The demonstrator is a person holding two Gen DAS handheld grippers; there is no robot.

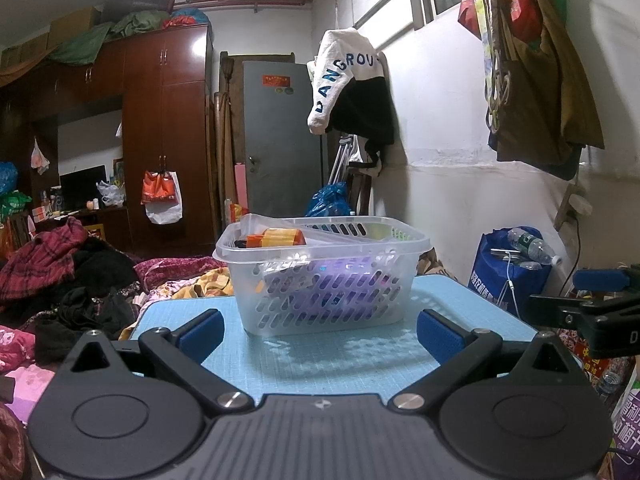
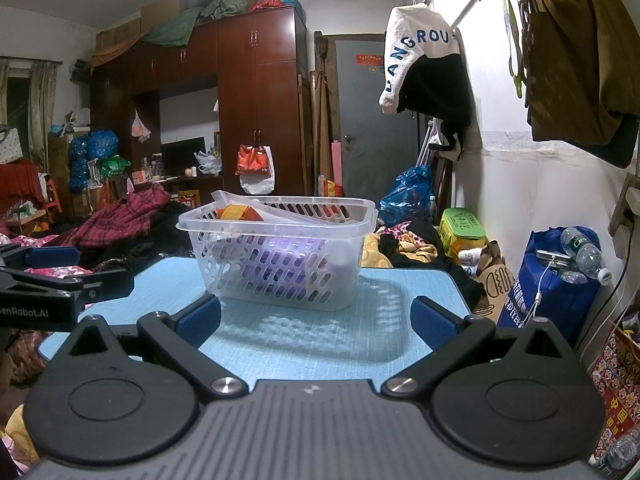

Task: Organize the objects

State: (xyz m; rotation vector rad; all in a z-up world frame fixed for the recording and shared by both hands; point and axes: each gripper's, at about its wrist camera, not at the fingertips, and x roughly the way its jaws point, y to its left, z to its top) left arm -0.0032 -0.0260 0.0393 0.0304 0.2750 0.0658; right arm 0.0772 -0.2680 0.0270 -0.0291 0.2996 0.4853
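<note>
A clear perforated plastic basket [image 1: 404, 240] [image 2: 362, 216] stands on the light blue mat [image 1: 320, 360] [image 2: 304, 336]. Inside it lie an orange-and-yellow packet [image 1: 276, 237] [image 2: 238, 213], a clear bag and a purple item [image 1: 344, 284] [image 2: 280, 264]. My left gripper [image 1: 319, 330] hangs open just short of the basket, nothing between its blue pads. My right gripper [image 2: 316, 318] is open too, also short of the basket and holding nothing. Each gripper shows at the edge of the other's view.
Heaps of clothes [image 1: 64, 280] [image 2: 132, 216] lie on the bed to the left of the mat. A blue bag with water bottles [image 1: 516, 264] [image 2: 560, 276] stands at the right by the white wall. A green tin [image 2: 462, 226] sits behind the mat.
</note>
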